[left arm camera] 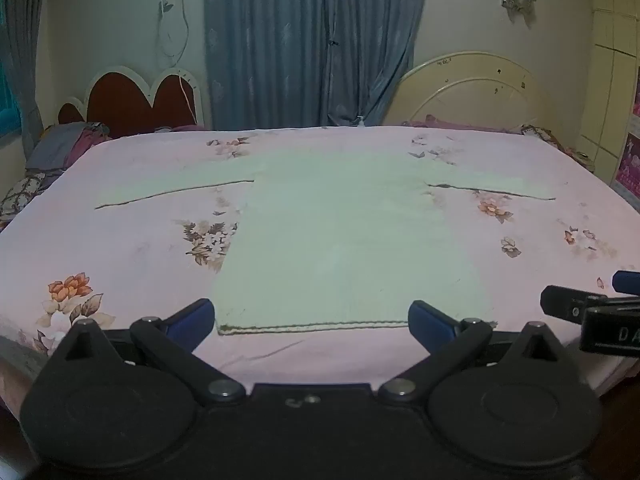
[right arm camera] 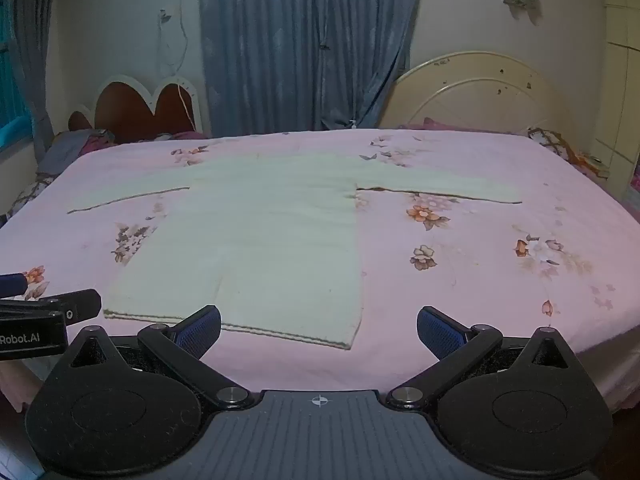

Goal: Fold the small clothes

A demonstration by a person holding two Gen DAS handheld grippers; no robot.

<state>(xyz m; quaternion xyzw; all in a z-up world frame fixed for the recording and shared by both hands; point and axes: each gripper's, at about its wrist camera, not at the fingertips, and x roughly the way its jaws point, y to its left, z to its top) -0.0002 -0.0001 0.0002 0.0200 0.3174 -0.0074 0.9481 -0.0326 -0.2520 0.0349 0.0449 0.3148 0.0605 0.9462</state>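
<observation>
A pale green long-sleeved top [left arm camera: 340, 232] lies flat on the pink flowered bedsheet [left arm camera: 132, 248], both sleeves spread out sideways and its hem toward me. My left gripper [left arm camera: 310, 318] hovers open just short of the hem, nothing between its blue pads. In the right wrist view the same top [right arm camera: 260, 240] sits left of centre. My right gripper [right arm camera: 319, 330] is open above the hem's right corner, holding nothing. Each gripper shows at the edge of the other's view.
The bed fills most of both views, with its near edge just under the grippers. Pillows and bedding [left arm camera: 60, 148] are heaped at the far left by a heart-shaped headboard [left arm camera: 140, 100]. A cream round headboard [left arm camera: 472, 92] and blue curtains [left arm camera: 312, 40] stand behind.
</observation>
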